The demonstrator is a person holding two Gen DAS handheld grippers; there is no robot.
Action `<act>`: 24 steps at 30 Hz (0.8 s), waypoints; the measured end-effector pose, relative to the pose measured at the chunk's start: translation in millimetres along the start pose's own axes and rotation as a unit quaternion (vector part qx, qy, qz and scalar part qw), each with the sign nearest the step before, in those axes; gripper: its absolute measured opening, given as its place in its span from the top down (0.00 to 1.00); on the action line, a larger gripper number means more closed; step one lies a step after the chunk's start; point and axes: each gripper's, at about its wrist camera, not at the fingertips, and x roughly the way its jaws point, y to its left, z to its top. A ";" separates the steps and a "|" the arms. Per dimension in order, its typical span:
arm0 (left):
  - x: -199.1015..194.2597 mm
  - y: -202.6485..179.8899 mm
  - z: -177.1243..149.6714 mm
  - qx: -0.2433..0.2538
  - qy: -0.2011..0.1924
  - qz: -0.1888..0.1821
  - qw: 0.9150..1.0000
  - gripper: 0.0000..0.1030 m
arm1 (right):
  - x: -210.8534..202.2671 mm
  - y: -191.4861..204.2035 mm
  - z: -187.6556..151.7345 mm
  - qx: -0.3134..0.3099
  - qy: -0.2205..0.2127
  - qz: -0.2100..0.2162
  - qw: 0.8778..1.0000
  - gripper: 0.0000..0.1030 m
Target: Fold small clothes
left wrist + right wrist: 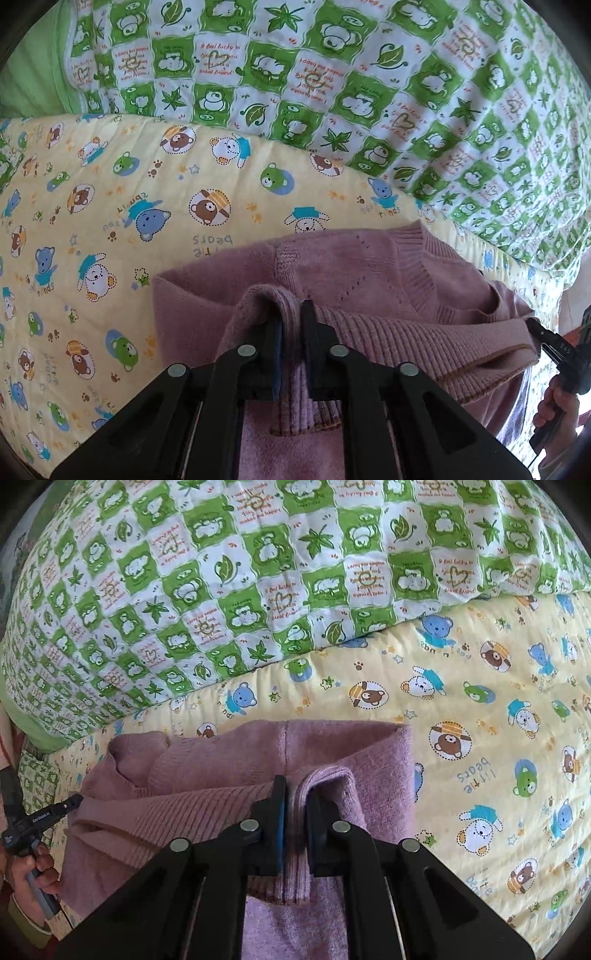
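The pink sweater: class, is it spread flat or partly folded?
Partly folded: both grippers pinch the pink sweater's ribbed hem, the left gripper and right gripper holding it over the body.

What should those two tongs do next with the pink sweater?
Probably lay the ribbed hem down and let go. Both the left tongs and right tongs pinch it, folded over the sweater on the yellow sheet.

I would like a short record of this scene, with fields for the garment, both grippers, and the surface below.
garment: pink knit sweater, ribbed hem folded over its body
left gripper: shut on the ribbed hem
right gripper: shut on the ribbed hem, at the other corner
surface: yellow bear-print sheet
behind: green checked quilt
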 end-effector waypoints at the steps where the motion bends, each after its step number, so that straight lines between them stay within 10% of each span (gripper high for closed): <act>1: -0.9 0.3 0.6 -0.002 0.000 -0.004 1.000 0.89 | 2.3 -3.3 1.4 0.007 0.004 0.003 1.000 0.87; 4: -9.8 0.4 1.0 0.003 -0.005 -0.010 1.000 0.80 | -0.6 -8.0 4.0 0.013 0.004 0.013 1.000 0.78; 8: -33.7 2.7 0.3 0.011 -0.032 0.025 0.999 0.40 | -22.1 -15.8 8.9 0.027 -0.038 -0.012 0.999 0.42; 15: -85.8 14.1 -21.4 0.004 -0.076 0.022 0.997 0.40 | -66.5 -14.1 5.0 0.015 -0.072 0.001 0.997 0.42; 24: -39.0 -87.9 -109.1 0.174 0.032 -0.060 0.982 0.40 | -43.0 78.0 -64.6 -0.159 0.013 0.108 0.981 0.48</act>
